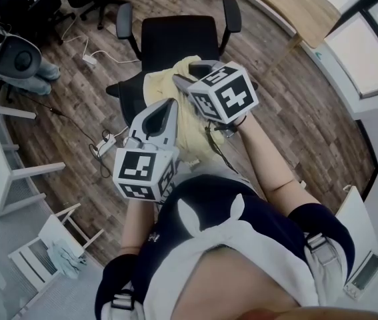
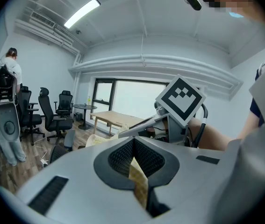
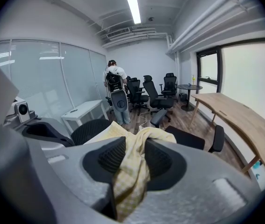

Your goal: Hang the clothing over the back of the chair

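Head view: cloth (image 1: 165, 92) draped over chair (image 1: 175, 39) back; left gripper (image 1: 167, 109) fingers pinch a cloth edge; right gripper (image 1: 190, 73) fingers spread, cloth apparently loose between them. Best next: release left, withdraw both upward without dragging cloth off.

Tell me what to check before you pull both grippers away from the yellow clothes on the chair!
1. Yellow clothing lies over the chair back: ok.
2. Right hand-held gripper jaws apart, cloth loose between them: ok.
3. Left hand-held gripper released: not ok, it pinches the clothing.
4. Clothing hangs evenly on both sides: cannot tell.
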The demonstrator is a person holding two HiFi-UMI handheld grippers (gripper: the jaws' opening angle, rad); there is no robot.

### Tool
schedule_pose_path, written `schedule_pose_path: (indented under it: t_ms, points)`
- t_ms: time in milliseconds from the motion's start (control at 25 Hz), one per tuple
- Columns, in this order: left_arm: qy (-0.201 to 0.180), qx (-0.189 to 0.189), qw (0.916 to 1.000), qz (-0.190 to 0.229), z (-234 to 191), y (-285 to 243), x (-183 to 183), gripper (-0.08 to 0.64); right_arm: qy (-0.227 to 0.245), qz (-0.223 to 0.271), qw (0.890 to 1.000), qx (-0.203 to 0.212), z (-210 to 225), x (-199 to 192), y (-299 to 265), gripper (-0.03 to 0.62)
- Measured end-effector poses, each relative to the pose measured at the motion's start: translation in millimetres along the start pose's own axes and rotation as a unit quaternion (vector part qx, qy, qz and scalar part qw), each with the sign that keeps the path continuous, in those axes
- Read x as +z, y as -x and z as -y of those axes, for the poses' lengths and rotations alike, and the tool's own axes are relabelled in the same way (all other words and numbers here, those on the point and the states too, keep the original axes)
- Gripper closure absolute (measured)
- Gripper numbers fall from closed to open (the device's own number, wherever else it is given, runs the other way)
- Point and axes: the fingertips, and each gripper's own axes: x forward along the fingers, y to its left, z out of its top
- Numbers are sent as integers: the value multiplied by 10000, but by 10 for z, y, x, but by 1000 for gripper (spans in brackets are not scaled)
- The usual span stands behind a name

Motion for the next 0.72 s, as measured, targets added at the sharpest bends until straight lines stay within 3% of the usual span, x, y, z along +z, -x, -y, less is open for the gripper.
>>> schedule_pose_path:
  t_ms: [200,480,720]
  points:
    - [32,22,10000,-23,-24,15,15,554,14,-185,9998,95,-8,18,88,465]
    - [15,22,10000,-33,-9,-4,20,554,-18,-52,9997,249,-27,27,342,465]
    - [53,41,10000,25,-25,20,21,554,12,572,9980,255,-124,104,505,477]
